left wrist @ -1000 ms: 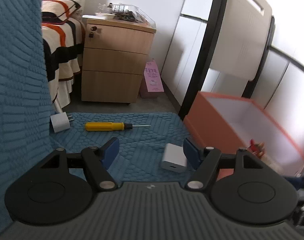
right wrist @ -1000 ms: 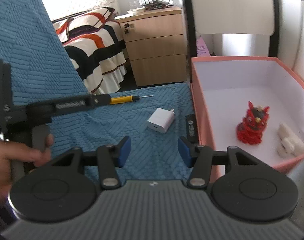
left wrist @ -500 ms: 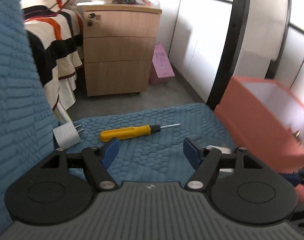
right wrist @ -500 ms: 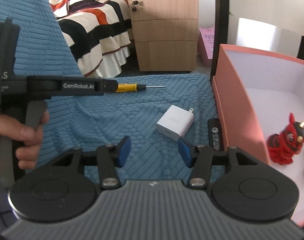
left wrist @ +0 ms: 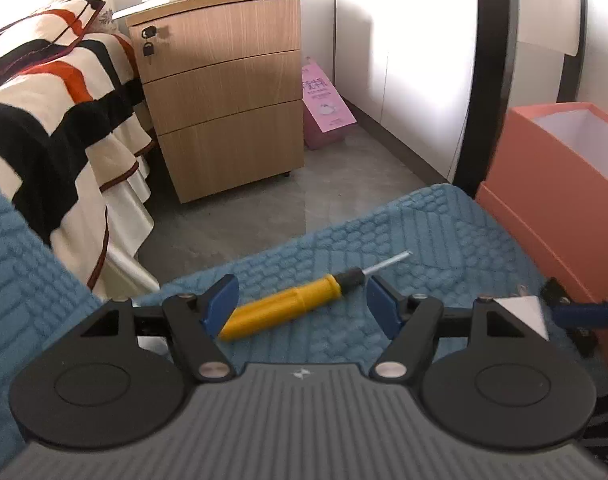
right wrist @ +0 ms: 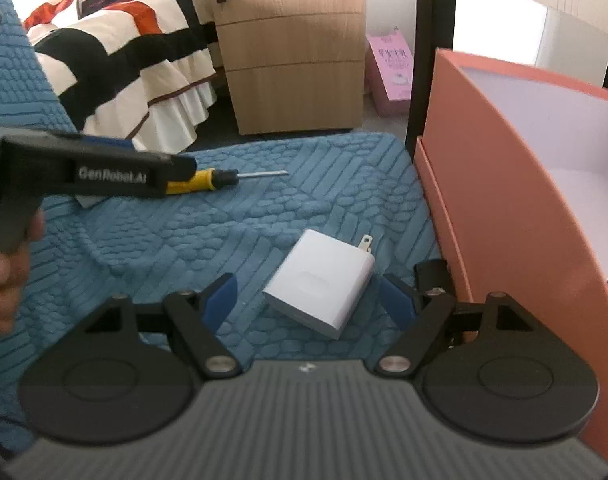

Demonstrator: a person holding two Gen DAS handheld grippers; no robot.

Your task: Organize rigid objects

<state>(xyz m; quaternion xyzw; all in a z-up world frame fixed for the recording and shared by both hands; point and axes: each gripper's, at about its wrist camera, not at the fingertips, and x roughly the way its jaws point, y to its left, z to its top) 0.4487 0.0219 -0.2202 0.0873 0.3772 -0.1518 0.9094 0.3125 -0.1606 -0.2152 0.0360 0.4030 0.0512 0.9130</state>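
We hold our left gripper (left wrist: pixel 302 304) spread wide over the yellow screwdriver (left wrist: pixel 282 307), which lies on the blue mat (left wrist: pixel 403 236) between the blue fingers. Our right gripper (right wrist: pixel 309 302) is spread wide around the white charger (right wrist: pixel 319 282) (its prongs point away), not pinching it. The orange box (right wrist: pixel 503 184) stands just beside. We read "GenRobot.AI" on the left tool's side (right wrist: pixel 112 176).

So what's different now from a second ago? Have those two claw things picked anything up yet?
Not yet. The left gripper has swung over to the yellow screwdriver, which now lies between its open fingers. The right gripper has closed in on the white charger, open around it. Nothing has been gripped or released. Screwdriver, charger and orange box lie on the blue cover as before.
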